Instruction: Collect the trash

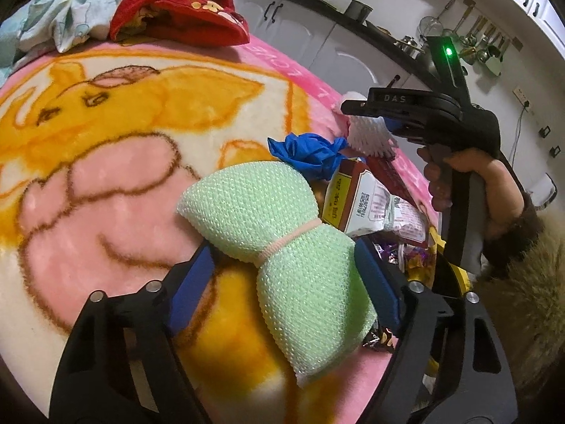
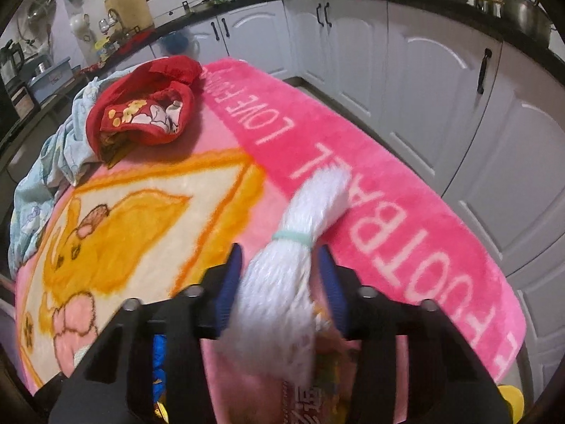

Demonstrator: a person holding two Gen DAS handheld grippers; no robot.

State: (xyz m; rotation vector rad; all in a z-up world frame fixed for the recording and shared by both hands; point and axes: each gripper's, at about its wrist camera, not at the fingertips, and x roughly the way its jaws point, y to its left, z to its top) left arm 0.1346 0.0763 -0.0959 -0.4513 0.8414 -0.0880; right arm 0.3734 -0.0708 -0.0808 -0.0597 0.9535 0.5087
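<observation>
Trash collection under way on a table draped in a pink cartoon blanket (image 1: pixel 88 194), seen first from the left wrist camera. The left gripper (image 1: pixel 282 275) holds a green mesh foam sleeve (image 1: pixel 279 233), cinched at its waist by a pale band, its blue pads (image 1: pixel 190 282) pressed against either side of that narrow middle, apparently the firmest place to grip so soft a piece. Just beyond lies a heap of waste at the table's right edge: a crumpled blue glove (image 1: pixel 307 155), a brown-and-white carton (image 1: pixel 356 198) and shiny wrappers (image 1: pixel 416 254), gathered together, likely so that they can be cleared in one place. The right gripper (image 1: pixel 374 130) is over the heap, with white foam netting beneath it. A red garment (image 1: pixel 176 14) and a pale blue cloth (image 1: pixel 67 17) sit well apart at the far end.

From the right wrist camera, the right gripper (image 2: pixel 279 286) carries a white foam net (image 2: pixel 289 268) tied with a light green band (image 2: pixel 293 238); its fingers (image 2: pixel 229 282) stand narrowly apart on either side of the bundle, seemingly closed on it, though motion blur leaves contact uncertain. Printed packaging (image 2: pixel 317 381) lies directly below.
</observation>
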